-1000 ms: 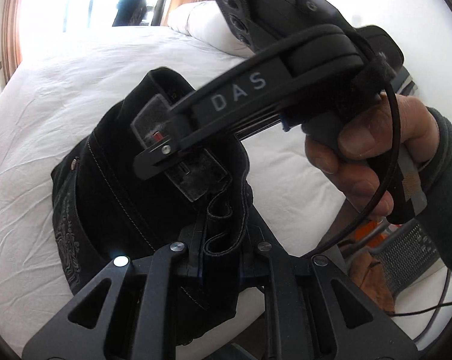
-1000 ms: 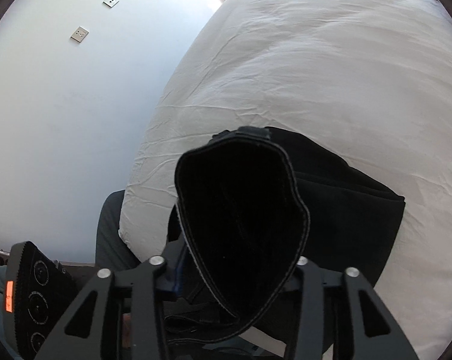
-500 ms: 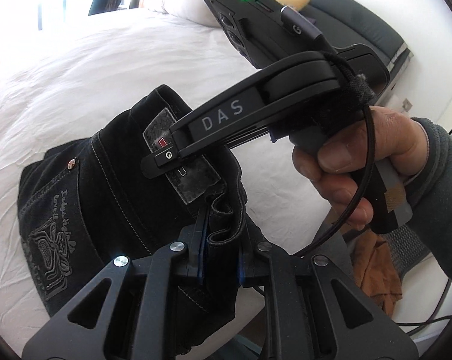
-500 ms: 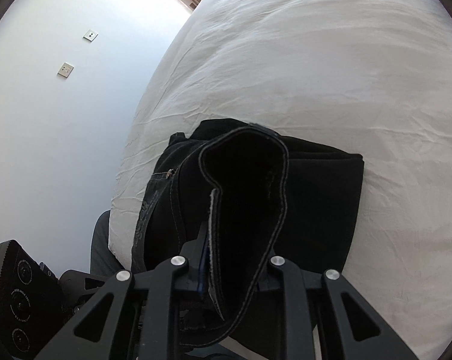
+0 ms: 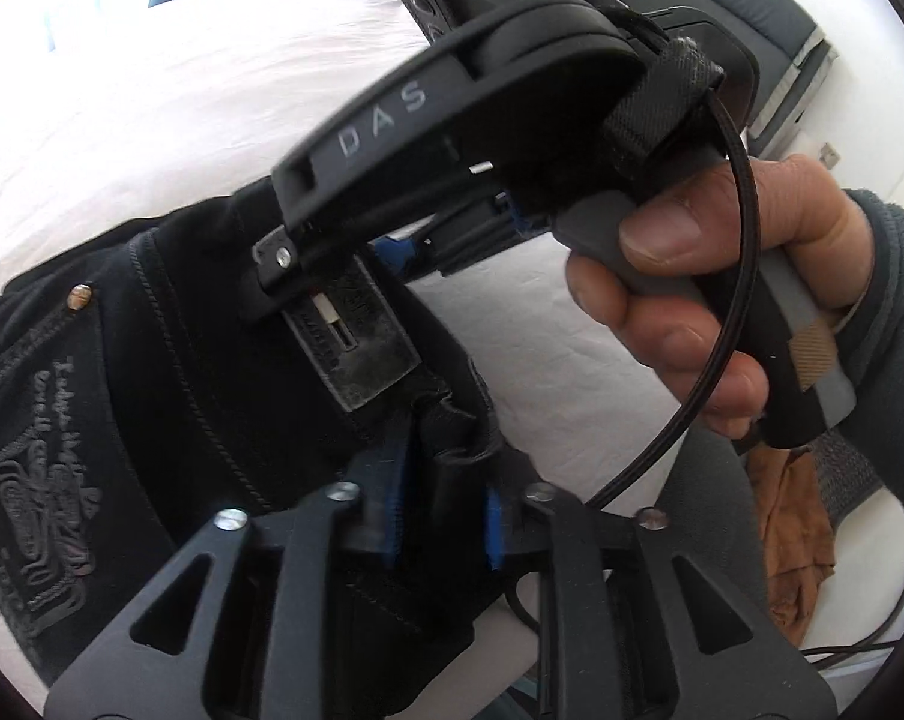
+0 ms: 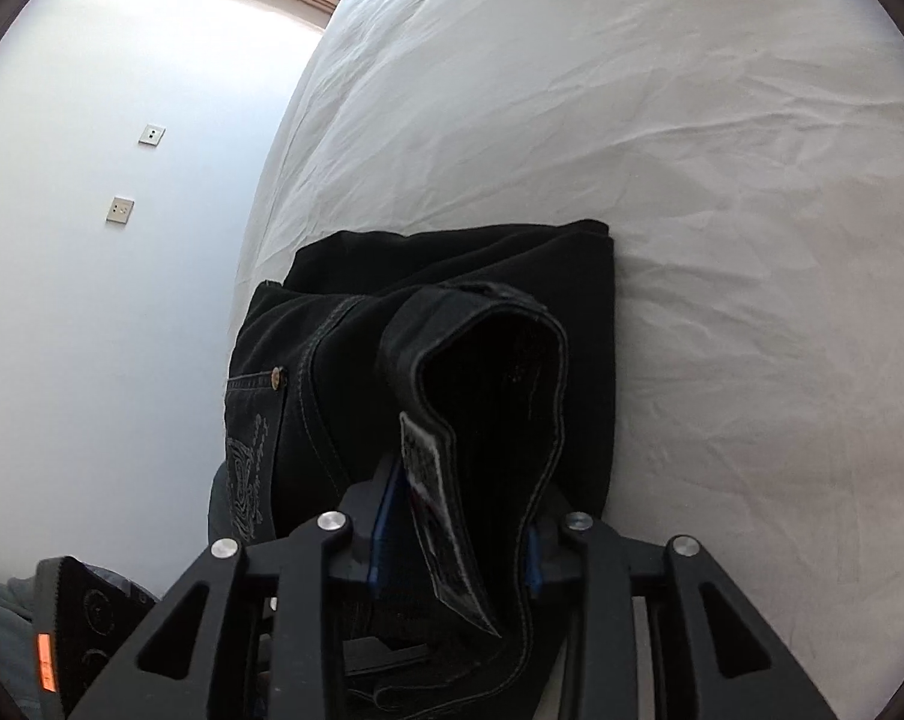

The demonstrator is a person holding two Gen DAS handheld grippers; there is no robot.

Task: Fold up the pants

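Black denim pants point(image 6: 452, 276) lie folded on the white bed point(image 6: 692, 180), with an embroidered back pocket point(image 5: 38, 480) facing up. My left gripper point(image 5: 446, 516) is low over the near edge. Its jaws are opening, and a bunch of dark fabric sits loose between the blue pads point(image 5: 395, 498). My right gripper point(image 6: 458, 534) still has the waistband loop point(image 6: 500, 396) and its label between its pads, and its jaws are opening too. In the left wrist view a hand point(image 5: 692, 276) holds the right gripper over the leather patch point(image 5: 356, 348).
A white wall with two sockets point(image 6: 152, 135) runs along the bed's left side. An orange cloth point(image 5: 794, 540) and cables lie on the floor past the bed edge. A grey padded piece point(image 5: 782, 60) stands at the far right.
Both grippers have come down toward the bed and brought the top of the pants onto the folded stack. The left jaws have spread apart. The right jaws narrowed, then widened again.
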